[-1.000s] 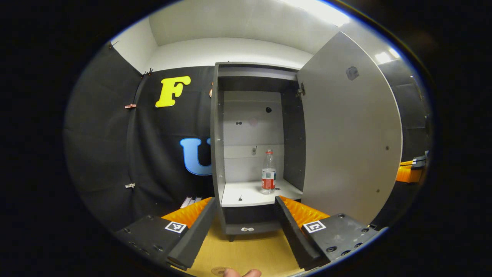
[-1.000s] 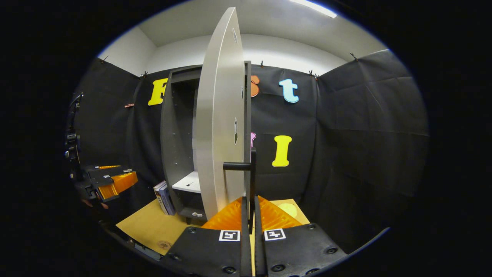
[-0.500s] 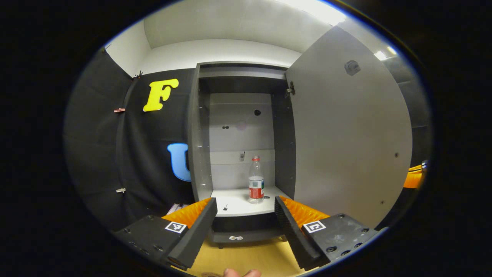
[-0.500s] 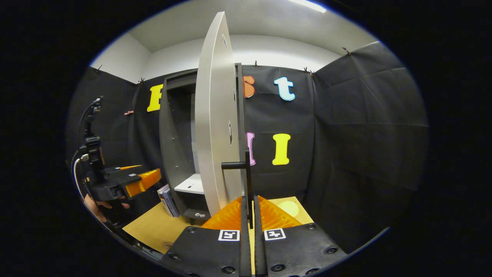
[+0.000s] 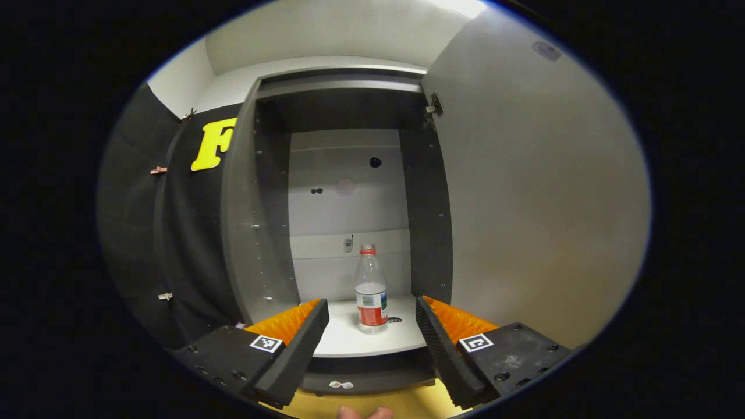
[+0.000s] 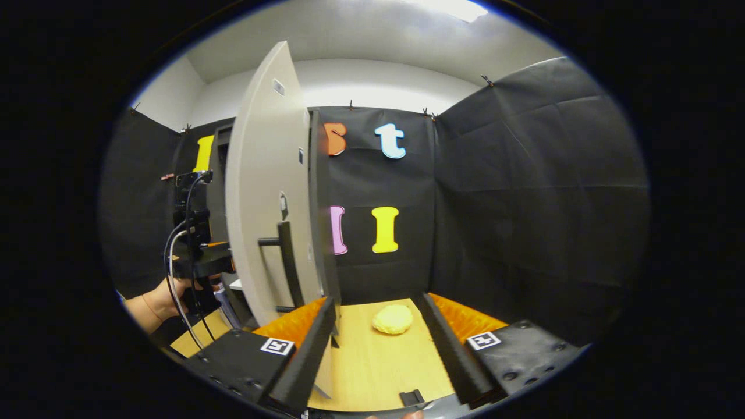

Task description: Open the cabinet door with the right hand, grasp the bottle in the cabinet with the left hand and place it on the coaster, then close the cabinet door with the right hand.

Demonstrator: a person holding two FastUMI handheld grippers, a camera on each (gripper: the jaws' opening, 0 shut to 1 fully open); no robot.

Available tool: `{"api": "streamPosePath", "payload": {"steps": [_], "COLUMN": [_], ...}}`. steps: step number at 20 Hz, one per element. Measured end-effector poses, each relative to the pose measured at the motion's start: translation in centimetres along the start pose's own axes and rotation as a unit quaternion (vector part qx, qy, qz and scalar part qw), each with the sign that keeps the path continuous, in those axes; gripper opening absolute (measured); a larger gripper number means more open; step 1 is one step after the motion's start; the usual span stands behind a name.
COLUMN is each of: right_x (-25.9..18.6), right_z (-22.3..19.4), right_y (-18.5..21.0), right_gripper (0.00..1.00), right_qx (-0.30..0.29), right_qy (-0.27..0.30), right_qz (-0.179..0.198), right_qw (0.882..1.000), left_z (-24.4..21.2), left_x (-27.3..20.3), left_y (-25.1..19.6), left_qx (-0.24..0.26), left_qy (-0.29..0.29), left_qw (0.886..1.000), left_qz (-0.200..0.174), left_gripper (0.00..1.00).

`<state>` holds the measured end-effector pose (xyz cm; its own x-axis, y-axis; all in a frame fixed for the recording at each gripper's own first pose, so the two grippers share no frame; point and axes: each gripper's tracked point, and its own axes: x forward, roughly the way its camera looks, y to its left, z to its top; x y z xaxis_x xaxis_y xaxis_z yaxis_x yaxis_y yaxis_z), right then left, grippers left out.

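Left gripper view: left gripper [image 5: 372,317] fingers spread wide, nothing held, bottle [image 5: 371,291] upright low in frame centre on cabinet shelf [image 5: 343,340], framed between the fingers but farther in. Risk, as a judgement: light bottle toppling if one finger nudges it first, or right finger scraping cabinet door [image 5: 535,198] filling frame right. Right gripper view: right gripper [image 6: 375,326] fingers parted and empty, coaster [image 6: 393,319] on table [image 6: 372,366] at lower centre, door handle [image 6: 286,265] left of centre. Versus a second ago: bottle larger and nearer, right fingers off the handle and opened, door swung wider
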<state>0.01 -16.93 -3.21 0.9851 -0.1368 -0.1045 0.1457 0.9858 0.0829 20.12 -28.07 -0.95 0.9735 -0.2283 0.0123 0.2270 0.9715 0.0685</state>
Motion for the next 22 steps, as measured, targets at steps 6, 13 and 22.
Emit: {"api": "streamPosePath", "payload": {"steps": [6,13,22], "right_x": [2.0,3.8,4.1], "right_z": [-2.0,-2.8,-3.1], "right_y": [-3.8,-5.7,-5.6], "right_gripper": [0.98,0.98,0.98], "right_qx": [-0.013,-0.019,-0.031], "right_qy": [0.013,0.012,0.005], "right_qz": [-0.032,-0.044,-0.036], "right_qw": [0.999,0.999,0.999], "left_z": [-2.9,-8.0,-8.0], "left_x": [8.4,16.7,19.9], "left_y": [0.4,2.7,2.8], "left_qx": [-0.022,-0.051,-0.055], "left_qy": [0.025,0.069,0.049], "left_qw": [0.999,0.994,0.996], "left_qz": [0.029,0.066,0.046], "left_gripper": [0.99,0.96,0.78]}}
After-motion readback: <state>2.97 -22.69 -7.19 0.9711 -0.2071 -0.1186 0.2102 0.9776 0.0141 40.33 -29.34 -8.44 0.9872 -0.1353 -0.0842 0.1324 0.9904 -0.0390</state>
